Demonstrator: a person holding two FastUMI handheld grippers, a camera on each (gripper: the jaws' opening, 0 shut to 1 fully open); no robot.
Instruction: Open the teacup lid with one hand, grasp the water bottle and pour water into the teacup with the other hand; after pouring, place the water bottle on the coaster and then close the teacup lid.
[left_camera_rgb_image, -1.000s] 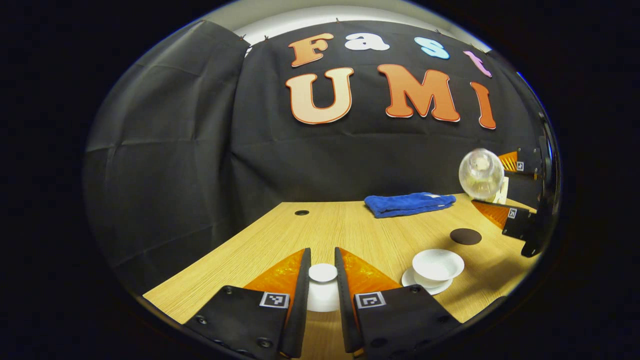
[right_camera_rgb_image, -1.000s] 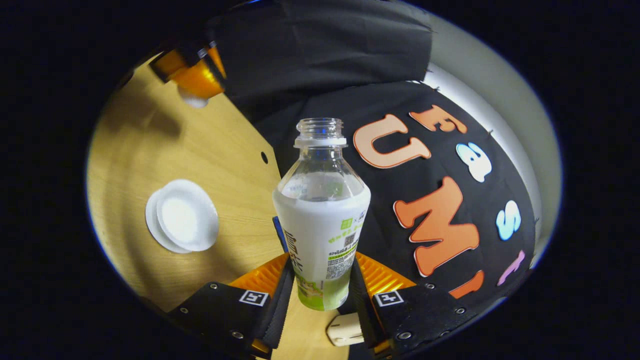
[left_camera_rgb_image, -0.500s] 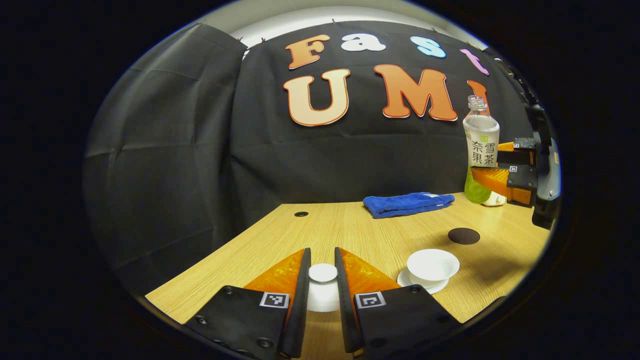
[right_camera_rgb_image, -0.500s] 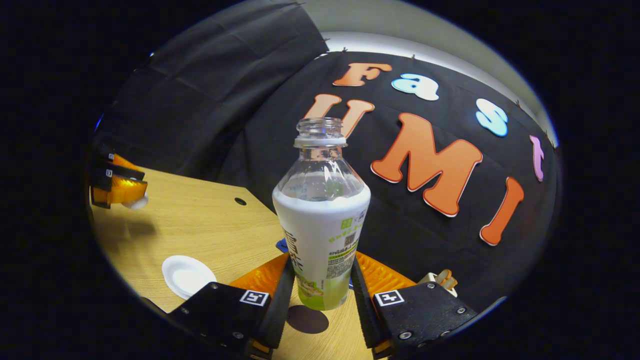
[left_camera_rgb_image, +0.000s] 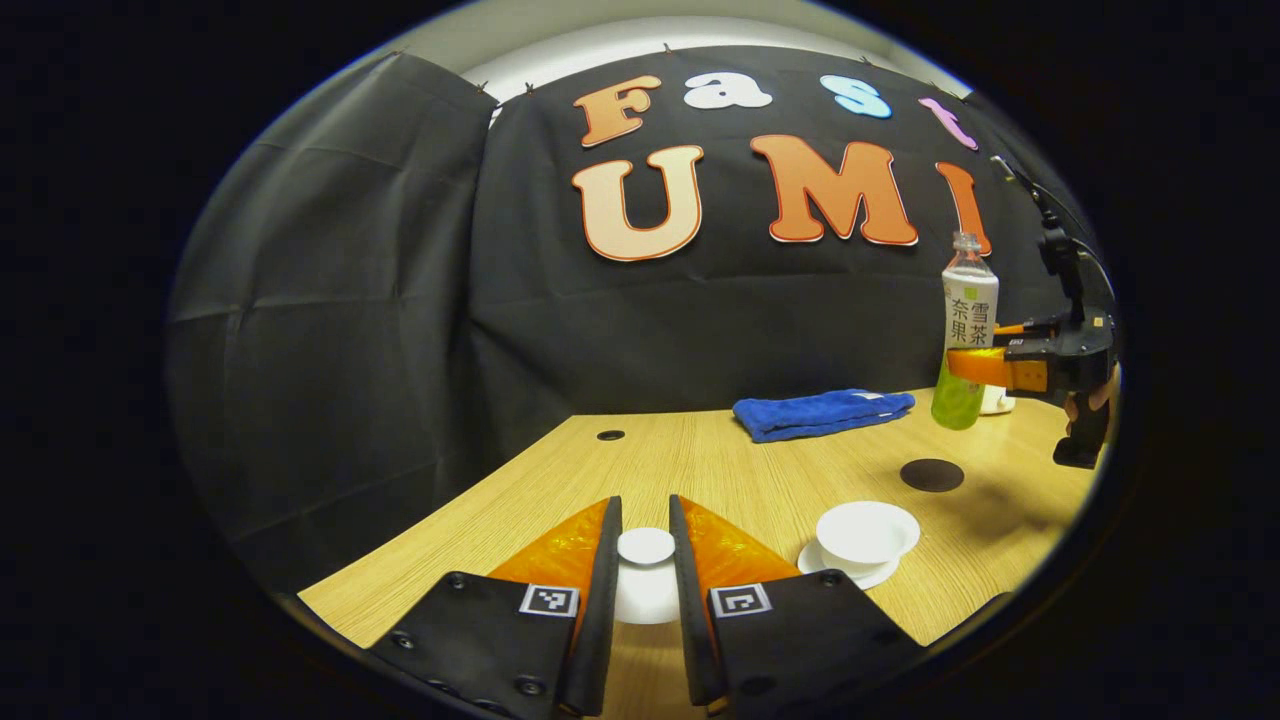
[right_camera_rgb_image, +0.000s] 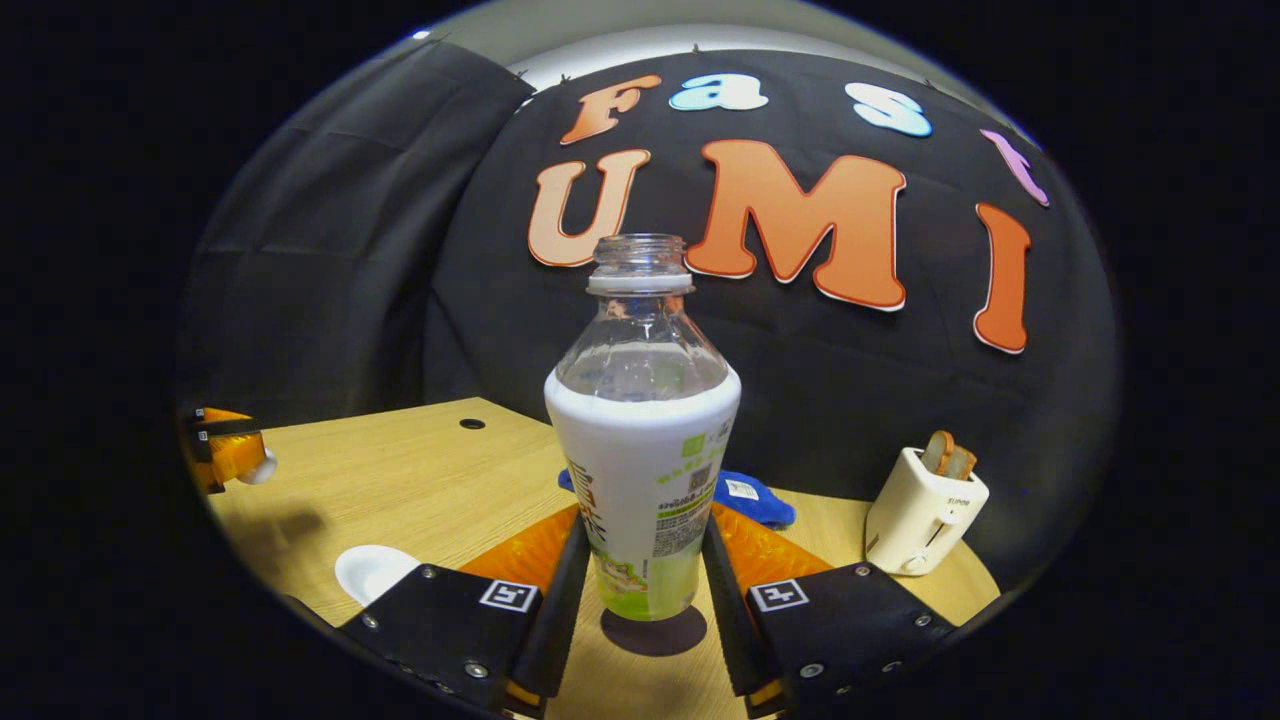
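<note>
My left gripper (left_camera_rgb_image: 645, 560) is shut on the white teacup lid (left_camera_rgb_image: 645, 547), held above the table's near edge. To its right the open white teacup (left_camera_rgb_image: 867, 530) stands on its saucer, and the dark round coaster (left_camera_rgb_image: 931, 474) lies just behind it. My right gripper (right_camera_rgb_image: 640, 560) is shut on the uncapped water bottle (right_camera_rgb_image: 642, 440), which stands upright above the coaster (right_camera_rgb_image: 655, 632). In the left gripper view the bottle (left_camera_rgb_image: 966, 340) hangs in that gripper at the far right, beyond the coaster. The teacup (right_camera_rgb_image: 372, 570) shows at the lower left of the right gripper view.
A folded blue towel (left_camera_rgb_image: 820, 411) lies at the back of the wooden table (left_camera_rgb_image: 700, 470). A small white toaster (right_camera_rgb_image: 925, 510) with toast stands at the back right. A cable hole (left_camera_rgb_image: 610, 436) sits near the table's far left edge.
The right gripper has swung the bottle from tilted to upright and carried it back and down, to over the coaster. The left gripper has stayed put with the lid.
</note>
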